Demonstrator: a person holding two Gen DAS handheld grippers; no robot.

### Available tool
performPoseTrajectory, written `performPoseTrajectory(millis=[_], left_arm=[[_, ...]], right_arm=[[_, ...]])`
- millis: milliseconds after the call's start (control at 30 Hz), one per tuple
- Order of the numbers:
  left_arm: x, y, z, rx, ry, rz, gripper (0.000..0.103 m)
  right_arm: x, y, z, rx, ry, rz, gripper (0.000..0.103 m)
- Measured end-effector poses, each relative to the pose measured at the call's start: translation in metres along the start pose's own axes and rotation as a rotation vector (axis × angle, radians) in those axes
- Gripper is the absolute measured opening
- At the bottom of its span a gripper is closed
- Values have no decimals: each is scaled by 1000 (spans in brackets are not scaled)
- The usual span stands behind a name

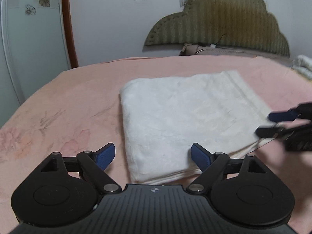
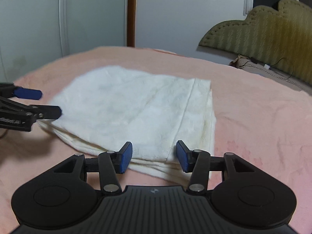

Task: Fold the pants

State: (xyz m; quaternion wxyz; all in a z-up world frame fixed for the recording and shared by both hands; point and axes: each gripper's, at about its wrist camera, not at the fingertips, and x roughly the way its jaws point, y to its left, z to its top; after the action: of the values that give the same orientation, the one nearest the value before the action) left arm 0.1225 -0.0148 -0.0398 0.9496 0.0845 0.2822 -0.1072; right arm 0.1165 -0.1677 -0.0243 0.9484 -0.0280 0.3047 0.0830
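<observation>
The white pants lie folded into a thick, layered rectangle on the pink bed sheet. My left gripper hovers at the stack's near left corner with its jaws wide apart; the blue pads touch no fabric. In the right wrist view the pants fill the middle, and my right gripper stands open over their near edge, with cloth showing in the gap but not pinched. Each gripper shows in the other's view: the right gripper by the right corner, the left gripper by the left corner.
An olive padded headboard stands at the bed's far end, with a pillow and a cable below it. A wardrobe door rises on the left. A white bundle lies at the far right. Pink sheet surrounds the pants.
</observation>
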Motion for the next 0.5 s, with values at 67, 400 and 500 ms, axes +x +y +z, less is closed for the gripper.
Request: performPoseTrajectory(millis=[67, 400, 500], left_arm=[[-10, 4, 2, -46, -10, -1, 85], [-47, -13, -33, -108, 47, -95, 87], [-43, -18, -42, -120, 82, -70, 87]], right_arm=[[-5, -4, 4, 68, 1, -6, 48], [-57, 13, -32, 251, 17, 140, 49], [-67, 26, -41, 252, 34, 164, 49]])
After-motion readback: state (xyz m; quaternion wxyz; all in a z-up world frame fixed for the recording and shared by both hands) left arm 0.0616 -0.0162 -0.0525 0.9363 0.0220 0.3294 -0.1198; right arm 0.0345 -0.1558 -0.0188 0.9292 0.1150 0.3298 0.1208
